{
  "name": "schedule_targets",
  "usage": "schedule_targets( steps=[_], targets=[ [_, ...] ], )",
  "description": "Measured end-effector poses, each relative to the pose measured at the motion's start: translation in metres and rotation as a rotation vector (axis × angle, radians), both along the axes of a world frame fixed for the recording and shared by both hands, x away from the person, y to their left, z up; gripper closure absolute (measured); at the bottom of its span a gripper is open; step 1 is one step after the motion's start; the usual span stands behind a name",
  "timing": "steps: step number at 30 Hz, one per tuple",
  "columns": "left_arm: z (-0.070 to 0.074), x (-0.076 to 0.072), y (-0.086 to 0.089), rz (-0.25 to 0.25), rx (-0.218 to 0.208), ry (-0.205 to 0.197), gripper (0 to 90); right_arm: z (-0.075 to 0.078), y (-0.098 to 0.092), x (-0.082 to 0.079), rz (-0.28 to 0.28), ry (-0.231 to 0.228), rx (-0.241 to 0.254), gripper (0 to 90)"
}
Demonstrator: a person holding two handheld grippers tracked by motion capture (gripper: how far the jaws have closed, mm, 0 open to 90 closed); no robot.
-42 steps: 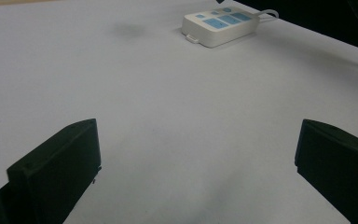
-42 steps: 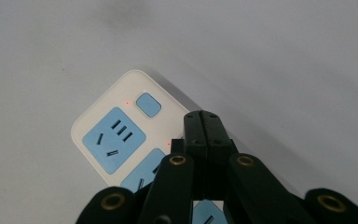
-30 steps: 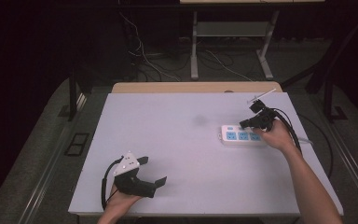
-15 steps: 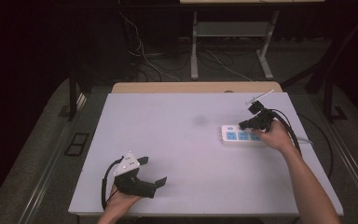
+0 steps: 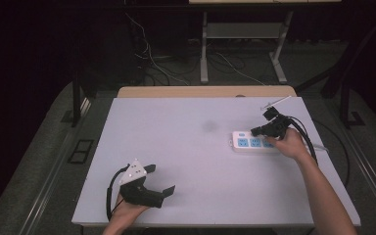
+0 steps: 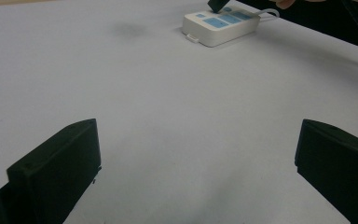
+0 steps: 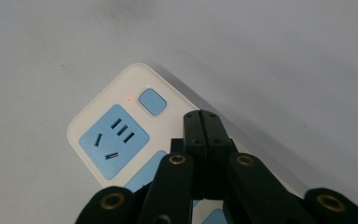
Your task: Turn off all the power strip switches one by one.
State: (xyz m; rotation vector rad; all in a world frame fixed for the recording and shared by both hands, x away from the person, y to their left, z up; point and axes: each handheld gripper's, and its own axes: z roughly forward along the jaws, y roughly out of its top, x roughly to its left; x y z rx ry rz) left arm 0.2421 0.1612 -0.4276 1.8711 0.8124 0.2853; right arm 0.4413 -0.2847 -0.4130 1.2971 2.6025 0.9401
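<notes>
Bench point(image 5: 191, 161): wide pale top, bare except for one item at the right side and my two hands at opposite ends.

Power strip point(image 5: 253, 142): white body, blue socket faces, lies flat near the right edge of the bench, its cable running off to the right. In the right gripper view a small red light point(image 7: 128, 99) glows beside the blue switch button point(image 7: 152, 101) at the strip's end, so I judge it powered on.

Right tongs point(image 5: 257, 131): pressed together, nothing between them, tips poised over the strip just short of the button. Closed like this they make one narrow point, which suits poking a small switch better than spread jaws would.

Left tongs point(image 5: 160, 181): spread wide, holding nothing, resting low at the near left corner, well apart from the strip. Parked there, they stay out of the way; the job looks one-handed.

Against the earlier frames: no change. Both hands, both tongs and the strip sit where they were. I read it as a pause over the button.
</notes>
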Motion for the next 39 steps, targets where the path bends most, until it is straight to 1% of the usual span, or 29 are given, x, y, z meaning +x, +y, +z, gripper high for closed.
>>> schedule_targets(
  steps=[1, 3, 6, 11, 15, 24, 25, 26, 28, 33, 34, 35, 36, 37, 39],
  targets=[
    [-0.0001, 0.0001, 0.0, 0.0, 0.0, 0.0, 0.0, 0.0001, 0.0016, -0.0004, 0.004, -0.013, -0.012, 90.0],
    [-0.0001, 0.0, -0.0003, 0.001, 0.0, 0.0, 0.0, 0.0008, 0.0033, -0.0005, 0.002, -0.012, -0.022, 90.0],
    [0.0001, -0.0006, -0.0005, -0.001, 0.003, -0.002, 0.0, -0.0003, 0.0016, 0.0008, -0.002, 0.001, -0.009, 90.0],
    [0.0003, -0.0007, 0.0008, 0.002, 0.001, -0.002, 0.0, -0.002, 0.0007, -0.0012, 0.002, -0.019, -0.005, 90.0],
    [0.0003, -0.0007, 0.0009, 0.001, 0.003, -0.003, 0.0, -0.0026, -0.0003, -0.0014, -0.005, -0.017, 0.009, 90.0],
    [0.0001, -0.0001, 0.0008, 0.003, 0.0, -0.001, 0.0, -0.0027, -0.0014, -0.0008, -0.001, -0.018, 0.015, 90.0],
    [0.0001, -0.0001, 0.001, 0.002, 0.002, -0.001, 0.0, -0.0027, -0.0016, -0.0007, -0.004, -0.013, 0.019, 90.0],
    [0.0002, -0.0001, 0.0011, 0.002, 0.002, -0.001, 0.0, -0.0034, -0.0035, 0.0, -0.012, -0.002, 0.036, 90.0],
    [0.0002, 0.0, 0.0014, 0.003, 0.002, 0.0, 0.0, -0.0037, -0.0042, 0.0005, -0.012, 0.0, 0.042, 90.0],
    [0.0002, 0.0008, 0.0017, 0.004, -0.002, 0.001, 0.0, -0.0025, -0.003, 0.001, -0.018, 0.011, 0.037, 90.0],
    [0.0002, 0.0011, 0.0019, 0.005, -0.002, 0.0, 0.0, 0.0002, -0.0025, 0.0005, -0.012, -0.006, 0.044, 90.0],
    [0.0, 0.0013, 0.002, 0.004, -0.002, 0.001, 0.0, 0.0013, -0.002, 0.0009, -0.013, -0.001, 0.034, 90.0],
    [0.0, 0.0013, 0.002, 0.004, -0.002, 0.001, 0.0, 0.0013, -0.002, 0.0009, -0.013, -0.001, 0.034, 90.0],
    [-0.0001, 0.0015, 0.002, 0.003, -0.001, 0.002, 0.0, 0.002, -0.0009, 0.0004, -0.005, -0.003, 0.015, 90.0],
    [-0.0002, 0.0016, 0.0017, 0.002, -0.002, 0.003, 0.0, 0.003, -0.001, 0.0004, -0.005, 0.002, 0.006, 90.0]
  ],
)
